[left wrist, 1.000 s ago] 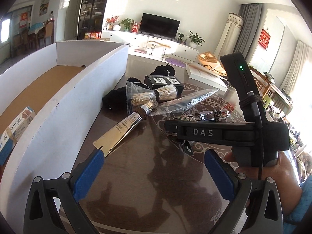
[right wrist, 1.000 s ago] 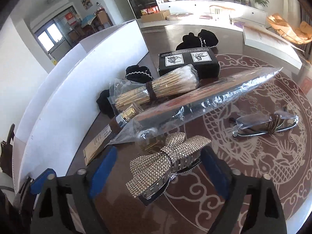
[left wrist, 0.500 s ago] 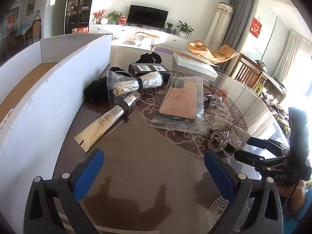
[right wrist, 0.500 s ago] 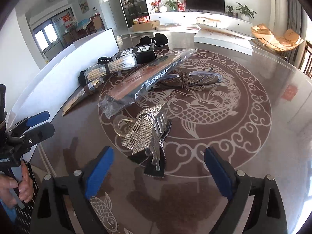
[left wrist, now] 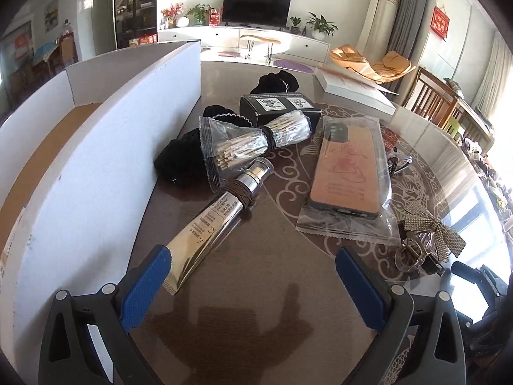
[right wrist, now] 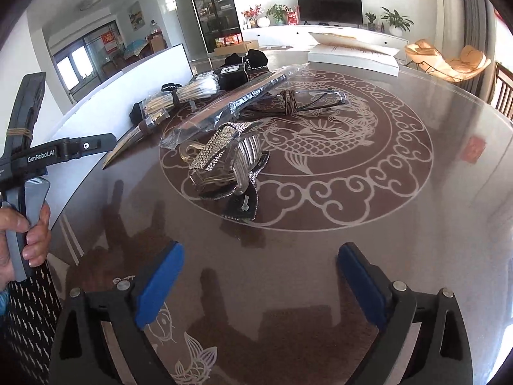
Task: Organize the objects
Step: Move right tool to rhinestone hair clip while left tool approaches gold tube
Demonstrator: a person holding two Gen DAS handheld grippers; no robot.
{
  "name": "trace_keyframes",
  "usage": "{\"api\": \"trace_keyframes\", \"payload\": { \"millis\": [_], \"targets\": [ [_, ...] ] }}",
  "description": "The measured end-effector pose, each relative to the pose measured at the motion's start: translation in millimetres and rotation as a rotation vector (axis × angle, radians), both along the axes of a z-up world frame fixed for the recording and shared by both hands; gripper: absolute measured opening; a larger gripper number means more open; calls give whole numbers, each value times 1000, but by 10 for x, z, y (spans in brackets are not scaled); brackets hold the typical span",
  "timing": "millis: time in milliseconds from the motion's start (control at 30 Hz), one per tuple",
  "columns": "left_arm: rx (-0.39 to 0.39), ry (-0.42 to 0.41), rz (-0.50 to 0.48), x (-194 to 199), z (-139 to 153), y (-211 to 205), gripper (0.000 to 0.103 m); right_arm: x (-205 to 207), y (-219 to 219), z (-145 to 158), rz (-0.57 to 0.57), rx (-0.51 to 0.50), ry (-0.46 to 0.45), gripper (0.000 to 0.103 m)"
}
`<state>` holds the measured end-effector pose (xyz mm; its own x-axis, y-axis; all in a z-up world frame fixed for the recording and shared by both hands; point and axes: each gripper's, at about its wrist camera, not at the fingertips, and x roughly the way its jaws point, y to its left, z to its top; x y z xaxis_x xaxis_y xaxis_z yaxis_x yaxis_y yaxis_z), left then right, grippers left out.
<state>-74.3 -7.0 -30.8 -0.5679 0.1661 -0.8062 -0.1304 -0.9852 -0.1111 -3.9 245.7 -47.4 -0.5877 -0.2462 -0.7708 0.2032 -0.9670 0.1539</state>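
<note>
My right gripper (right wrist: 258,280) has just been opening and now stands wide with nothing between its blue pads, hanging over bare glass. The rhinestone-covered bow hair clip (right wrist: 226,157) lies free on the dark glass-topped round table (right wrist: 368,231), well ahead of those fingertips, so I judge that drop finished.

My left gripper (left wrist: 253,284) is also spread wide and empty. Its left pad (left wrist: 146,288) sits just beside the flat crimped end of the gold squeeze tube with a silver cap (left wrist: 218,218), which I take as the next pick.

To do it well, I would centre the 2 pads across the tube's body, not its thin tail, closing square to its long axis so it cannot swivel. The white cardboard box (left wrist: 105,160) stands just to the left, its wall high, so I would lift clear before crossing. The bagged bundle of wooden sticks (left wrist: 253,141) touches the cap end; I would pull away gently.
</note>
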Motion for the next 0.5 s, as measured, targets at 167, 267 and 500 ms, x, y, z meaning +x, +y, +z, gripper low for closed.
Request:
{"api": "trace_keyframes", "payload": {
  "millis": [167,267,500],
  "targets": [
    [-55,-59,-13,-374,-170,89,103,13,48,4,-24,-12,4,97],
    [-45,-93,-30,-410,-232,92,103,18,79,16,-37,-22,9,97],
    [-14,-37,-124,137,-157,76,52,-13,49,2,-29,-10,-2,98]
  ]
}}
